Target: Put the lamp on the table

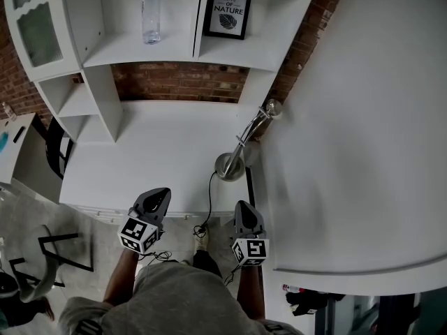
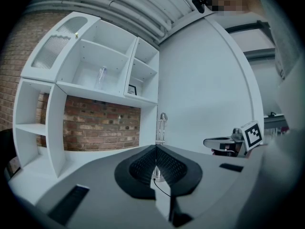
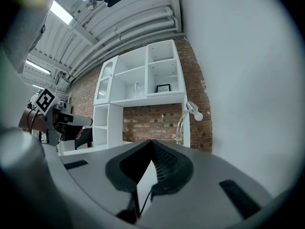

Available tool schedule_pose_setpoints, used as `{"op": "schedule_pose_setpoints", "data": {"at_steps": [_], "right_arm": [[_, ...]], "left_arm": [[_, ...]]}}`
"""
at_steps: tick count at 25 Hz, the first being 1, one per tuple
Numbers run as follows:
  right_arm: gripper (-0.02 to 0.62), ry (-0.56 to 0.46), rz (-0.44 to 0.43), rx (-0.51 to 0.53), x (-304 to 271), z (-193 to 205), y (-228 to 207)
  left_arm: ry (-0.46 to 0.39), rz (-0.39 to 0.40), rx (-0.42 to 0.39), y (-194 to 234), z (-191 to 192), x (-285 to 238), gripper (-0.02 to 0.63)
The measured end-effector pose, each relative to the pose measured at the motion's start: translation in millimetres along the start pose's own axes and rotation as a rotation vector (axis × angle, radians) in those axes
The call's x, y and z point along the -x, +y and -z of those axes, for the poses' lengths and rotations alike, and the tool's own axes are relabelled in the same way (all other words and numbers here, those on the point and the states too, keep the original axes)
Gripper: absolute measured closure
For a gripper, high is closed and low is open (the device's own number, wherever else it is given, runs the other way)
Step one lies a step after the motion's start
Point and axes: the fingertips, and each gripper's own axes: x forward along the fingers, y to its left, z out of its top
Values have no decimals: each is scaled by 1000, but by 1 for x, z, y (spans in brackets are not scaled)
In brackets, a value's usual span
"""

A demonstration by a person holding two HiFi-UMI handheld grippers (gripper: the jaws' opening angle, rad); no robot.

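The chrome lamp stands on the white table at its right end, close to the white wall. Its round base rests on the tabletop, and the arm slants up to the head. Its black cord hangs over the table's front edge. My left gripper and right gripper hover at that front edge, both apart from the lamp and holding nothing. In the left gripper view the lamp shows beyond the shut left gripper. The right gripper is shut too, with the lamp ahead to its right.
A white shelf unit stands at the back of the table against a brick wall, holding a water bottle and a framed print. A large white wall borders the right side. A black chair stands at the left.
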Motion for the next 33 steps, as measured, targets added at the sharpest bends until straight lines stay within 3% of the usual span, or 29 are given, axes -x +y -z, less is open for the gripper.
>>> {"op": "schedule_pose_setpoints", "data": {"at_steps": [33], "right_arm": [[572,8,-20,-8,-7,0,10]], "left_arm": [[12,8,-3,9,3,0,601]]}}
